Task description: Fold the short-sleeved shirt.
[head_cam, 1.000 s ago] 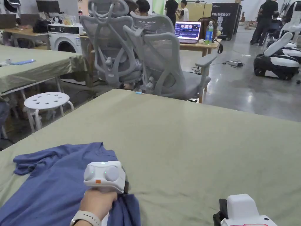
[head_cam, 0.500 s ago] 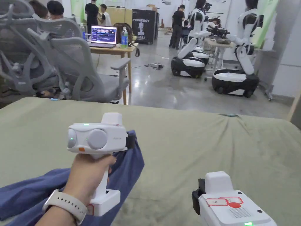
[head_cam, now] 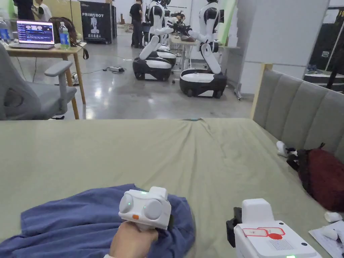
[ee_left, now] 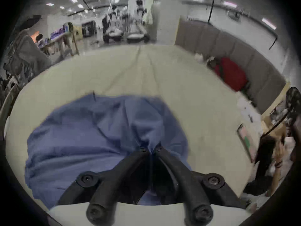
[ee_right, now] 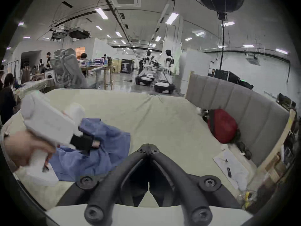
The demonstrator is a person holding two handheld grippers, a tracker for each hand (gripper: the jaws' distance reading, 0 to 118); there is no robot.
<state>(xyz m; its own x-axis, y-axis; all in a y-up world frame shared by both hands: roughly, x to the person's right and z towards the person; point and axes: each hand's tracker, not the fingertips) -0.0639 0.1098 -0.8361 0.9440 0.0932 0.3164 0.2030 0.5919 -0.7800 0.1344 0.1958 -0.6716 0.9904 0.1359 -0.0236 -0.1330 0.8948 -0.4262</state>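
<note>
A blue short-sleeved shirt (head_cam: 74, 218) lies rumpled on the olive-green sheet at the lower left of the head view. My left gripper (ee_left: 150, 150) is shut on a bunched fold of the shirt (ee_left: 91, 139), low over the sheet; its white body (head_cam: 145, 208) sits above the cloth in a hand. The right gripper view catches it from the side, pinching the shirt (ee_right: 112, 141). My right gripper (ee_right: 149, 148) is shut with nothing between its jaws, hovering over bare sheet to the right of the shirt; its white housing (head_cam: 268, 235) stands at the lower right.
The green-sheeted bed (head_cam: 208, 158) stretches ahead. A grey padded headboard (head_cam: 302, 100) runs along the right, with a dark red bag (head_cam: 322, 178) and papers (head_cam: 331, 231) beside it. Beyond the far edge are a grey office chair (head_cam: 30, 94), a desk and white robots (head_cam: 201, 77).
My left gripper, raised with the shirt hanging from it half a second ago, has come down to the sheet still pinching the cloth. The head camera has swung to the right.
</note>
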